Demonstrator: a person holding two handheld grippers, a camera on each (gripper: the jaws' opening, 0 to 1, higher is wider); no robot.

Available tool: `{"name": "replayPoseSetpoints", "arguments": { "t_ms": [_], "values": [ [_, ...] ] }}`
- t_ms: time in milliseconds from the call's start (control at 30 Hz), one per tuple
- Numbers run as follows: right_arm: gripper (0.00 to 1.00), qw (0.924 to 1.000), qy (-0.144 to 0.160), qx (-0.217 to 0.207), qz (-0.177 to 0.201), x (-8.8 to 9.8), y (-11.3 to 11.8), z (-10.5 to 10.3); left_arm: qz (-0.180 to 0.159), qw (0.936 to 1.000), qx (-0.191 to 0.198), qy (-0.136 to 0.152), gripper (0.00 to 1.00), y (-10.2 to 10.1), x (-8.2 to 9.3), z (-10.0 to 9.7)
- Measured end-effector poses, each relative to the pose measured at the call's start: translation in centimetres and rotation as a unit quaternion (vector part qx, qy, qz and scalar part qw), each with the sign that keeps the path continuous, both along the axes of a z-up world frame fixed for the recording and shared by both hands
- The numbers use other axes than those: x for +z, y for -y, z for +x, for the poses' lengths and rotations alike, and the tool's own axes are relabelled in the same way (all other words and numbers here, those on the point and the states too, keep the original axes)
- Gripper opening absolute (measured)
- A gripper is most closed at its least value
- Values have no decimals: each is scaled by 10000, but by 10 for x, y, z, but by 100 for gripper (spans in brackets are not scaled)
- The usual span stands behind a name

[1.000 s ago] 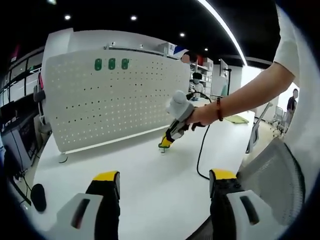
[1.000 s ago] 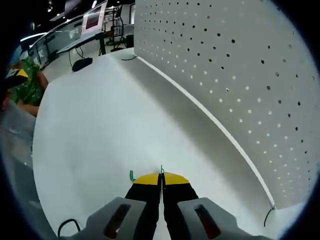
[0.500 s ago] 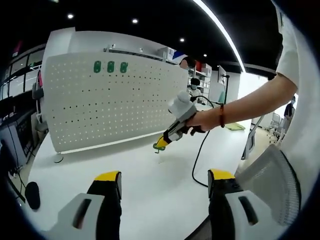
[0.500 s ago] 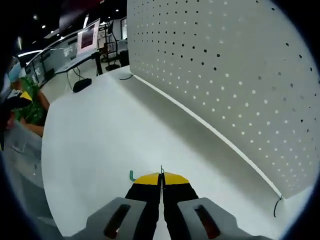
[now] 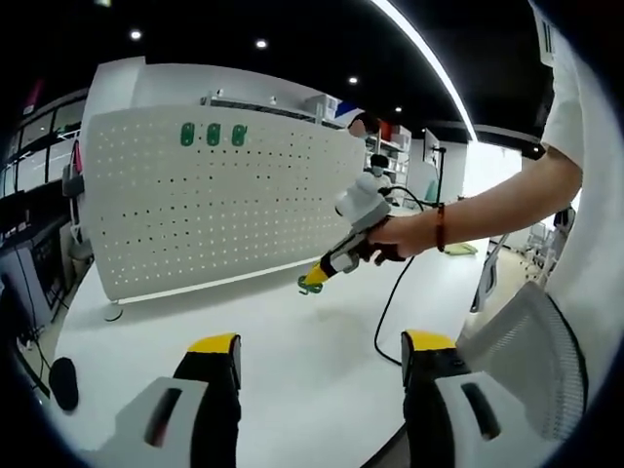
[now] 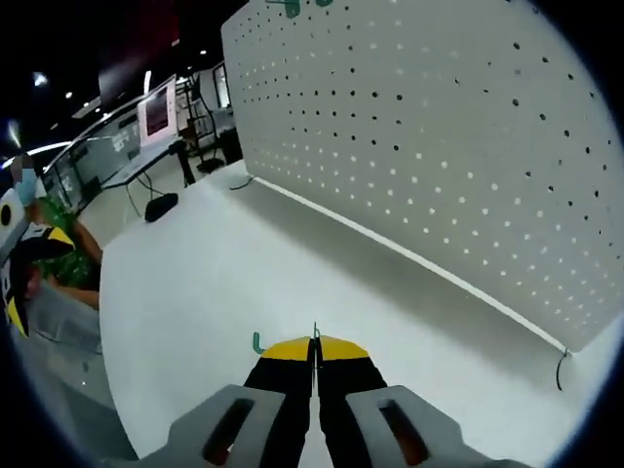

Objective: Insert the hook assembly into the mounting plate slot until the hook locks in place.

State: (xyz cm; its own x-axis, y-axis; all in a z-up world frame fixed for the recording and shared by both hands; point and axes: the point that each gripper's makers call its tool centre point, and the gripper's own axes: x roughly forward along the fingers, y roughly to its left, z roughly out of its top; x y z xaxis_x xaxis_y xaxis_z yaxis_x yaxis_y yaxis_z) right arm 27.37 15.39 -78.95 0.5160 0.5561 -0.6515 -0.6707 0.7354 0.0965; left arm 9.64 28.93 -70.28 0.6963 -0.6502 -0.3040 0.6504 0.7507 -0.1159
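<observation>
Left to right in the left gripper view: pegboard (image 5: 219,210) stands upright at the back of the white table (image 5: 292,341), three green hooks (image 5: 213,136) already hung in a row near its top left. Right gripper (image 5: 314,281) sits in front of the board's lower right part, held by the person's hand (image 5: 395,237), tips pointing down-left toward the board, lifted off the table.

Left gripper (image 5: 317,356): jaws spread wide, nothing between them, well back from the board. Not involved.

Right gripper view: right gripper (image 6: 314,346) jaws pressed together, clamped on the green hook (image 6: 258,342). Its curl pokes out left of the yellow tips, a thin pin stands up at the seam. Exact hook orientation is too small to tell.

Key relation: board face (image 6: 439,156) lies ahead and to the right of the clamped tips, running obliquely across the view rather than square-on. Near, but not touching. The filled row is at the board's upper edge (image 6: 292,8), above the tips.

Judgement: right gripper is the nearer and the only one loaded. Next move needs the tips raised and swung right so the pin meets the holes square.
</observation>
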Motion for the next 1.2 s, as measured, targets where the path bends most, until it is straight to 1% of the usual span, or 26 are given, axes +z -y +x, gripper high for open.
{"name": "replayPoseSetpoints", "arguments": {
  "t_ms": [100, 167, 267, 300, 367, 433, 467, 600, 667, 833, 900, 933, 1033, 1100, 1133, 1200],
  "values": [
    [0, 10000, 10, -20, 59, 3, 0, -2, -63, 10000, -22, -25, 69, 3, 0, -1],
    [0, 9998, -44, 46, 214, 5, -5, -6, -57, 10000, -43, -44, 69, 5, -1, -1],
    [0, 9994, -50, 24, 333, 9, -6, -9, -89, 9999, -41, -36, 69, 7, 0, -1],
    [0, 9986, -76, -57, 512, 13, -8, -9, -86, 10000, -41, -30, 69, 7, 1, -1],
    [0, 9985, -42, -38, 549, 14, -7, -10, -85, 10000, -41, -25, 69, 7, 1, -1],
    [0, 9981, -82, -15, 611, 15, -8, -12, -92, 9999, -43, -18, 69, 7, 2, -1],
    [0, 9974, -102, 13, 717, 16, -10, -15, -91, 9999, -42, -22, 69, 6, 2, -1],
    [0, 9965, -138, 20, 830, 18, -11, -20, -75, 9999, -75, -30, 65, 7, 2, -3],
    [0, 9948, -202, 27, 993, 21, -14, -25, -82, 9999, -93, -30, 65, 8, 2, -3],
    [0, 9944, -235, 183, 1016, 20, -18, -34, -66, 9998, -175, -54, 64, 12, 0, -5],
    [0, 9930, -295, 183, 1133, 22, -20, -39, -51, 9998, -186, -84, 64, 12, -2, -5],
    [0, 9926, -272, 215, 1162, 23, -21, -40, -56, 9998, -193, -88, 64, 13, -2, -5],
    [0, 9915, -291, 243, 1246, 26, -23, -45, -147, 9997, -189, -55, 64, 13, 3, -5],
    [0, 9913, -269, 223, 1272, 27, -23, -47, -135, 9997, -198, -46, 64, 13, 3, -4],
    [0, 9908, -269, 207, 1314, 28, -23, -48, -111, 9997, -215, -40, 64, 13, 3, -4],
    [0, 9879, -256, 150, 1525, 33, -27, -50, -55, 9997, -254, -36, 63, 14, 3, -4]
  ]
}}
